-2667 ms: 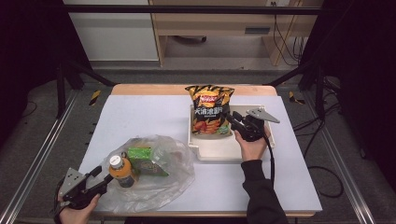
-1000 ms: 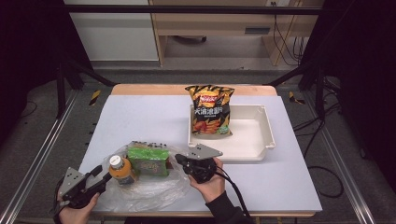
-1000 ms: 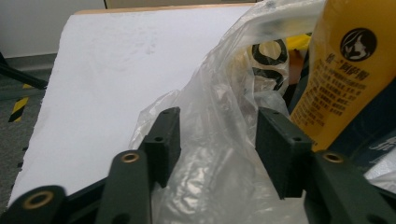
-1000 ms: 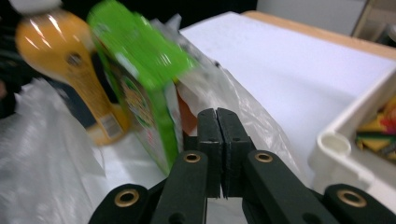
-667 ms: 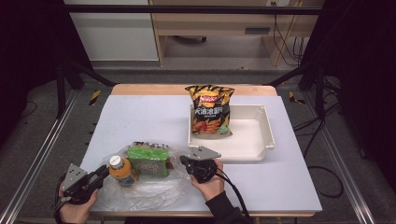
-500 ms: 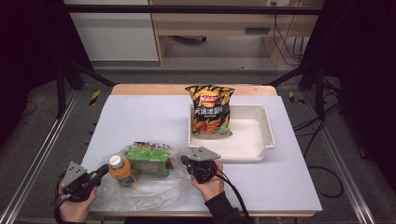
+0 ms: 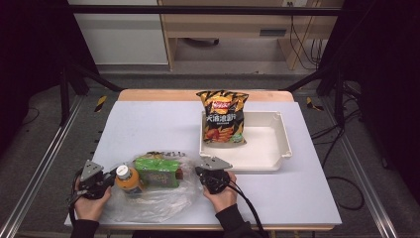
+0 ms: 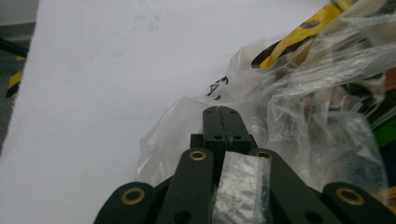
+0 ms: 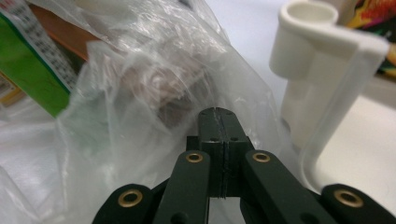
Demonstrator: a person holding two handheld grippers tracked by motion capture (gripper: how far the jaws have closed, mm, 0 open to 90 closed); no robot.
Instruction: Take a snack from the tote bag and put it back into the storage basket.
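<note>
- We judge the work in hand to be emptying the clear plastic bag into the white tray, and it looks about 1/3 done.
- Done so far, as things lie: 1 bag of chips stands upright at the left end of the tray, leaning on its back wall.
- Left to do: a green box and a bottle of orange drink with a white cap are both inside the plastic bag, side by side, at the front left of the bench.
- Our left gripper sits at the bag's left edge, just beside the bottle. In the left gripper view its jaws are pressed together, with a strip of the plastic film caught between them.
- Our right gripper sits at the bag's right edge, between the bag and the tray's near corner. In the right gripper view its jaws are together and lie on the film; whether they pinch a fold of it we cannot tell.
- We judge the next step to be pulling the mouth of the bag open, so that the box or the bottle can come out.
</note>
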